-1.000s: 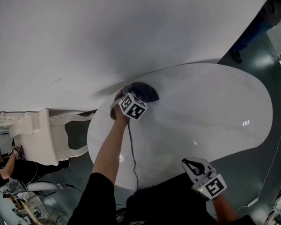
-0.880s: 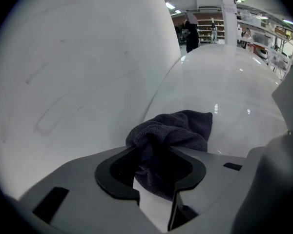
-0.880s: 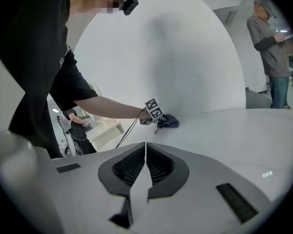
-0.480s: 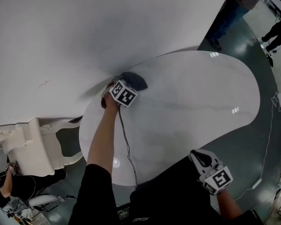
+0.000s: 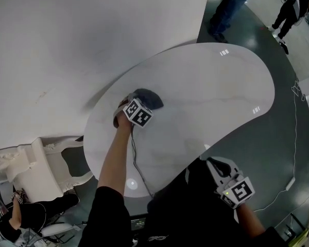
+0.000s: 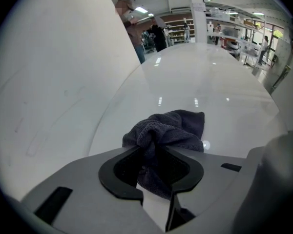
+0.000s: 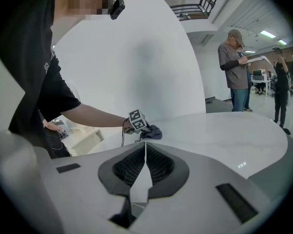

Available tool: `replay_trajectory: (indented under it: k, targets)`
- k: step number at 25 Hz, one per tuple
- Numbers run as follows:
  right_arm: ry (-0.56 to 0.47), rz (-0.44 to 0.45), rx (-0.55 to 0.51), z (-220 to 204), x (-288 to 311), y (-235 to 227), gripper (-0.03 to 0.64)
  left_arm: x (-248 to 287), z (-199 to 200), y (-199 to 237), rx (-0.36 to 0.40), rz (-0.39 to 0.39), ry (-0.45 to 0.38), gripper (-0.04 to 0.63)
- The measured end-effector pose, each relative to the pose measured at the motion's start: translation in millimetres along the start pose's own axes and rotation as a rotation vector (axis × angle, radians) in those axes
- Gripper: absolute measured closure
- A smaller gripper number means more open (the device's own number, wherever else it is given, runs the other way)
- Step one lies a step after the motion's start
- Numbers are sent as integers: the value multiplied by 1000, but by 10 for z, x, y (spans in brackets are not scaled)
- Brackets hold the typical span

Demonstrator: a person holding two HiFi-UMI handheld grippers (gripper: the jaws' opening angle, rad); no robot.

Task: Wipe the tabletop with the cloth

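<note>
Both tools are clenched: the left tool (image 6: 156, 155) has just been closing its jaws onto the dark cloth (image 6: 172, 126), bunched on the white bench (image 5: 211, 96) near its left edge, so a wiping stroke looks ready. The right tool (image 7: 144, 156) is shut on nothing.

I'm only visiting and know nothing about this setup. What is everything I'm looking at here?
tabletop: one, glossy white, oval, centre.
cloth: one, dark grey, bunched on the tabletop's left part.
curved wall: one, white, behind the table.
carved furniture: one, white, on the floor at lower left.
cable: one, dark, running from the left gripper across the table.
bystanders: two, standing beyond the far end.
crouching person: one, black top, lower left.
left gripper: one, grey, jaws have just been closing and now grip the cloth.
right gripper: one, grey, jaws together, empty, by the near edge.
</note>
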State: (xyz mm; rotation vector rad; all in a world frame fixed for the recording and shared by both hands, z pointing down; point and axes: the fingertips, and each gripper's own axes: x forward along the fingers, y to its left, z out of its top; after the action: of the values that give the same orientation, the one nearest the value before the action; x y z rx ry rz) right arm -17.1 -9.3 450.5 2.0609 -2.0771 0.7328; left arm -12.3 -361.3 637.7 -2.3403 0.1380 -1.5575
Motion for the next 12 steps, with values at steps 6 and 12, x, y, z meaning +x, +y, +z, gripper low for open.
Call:
replay_trajectory:
  k: [6, 12]
  targets:
    - [-15, -12, 6, -107, -257, -166, 603, -130, 133, -548, 20, -16, -1, 488]
    - [-35, 16, 16, -270, -664, -388, 603, -280, 243, -1165, 15, -16, 35, 488]
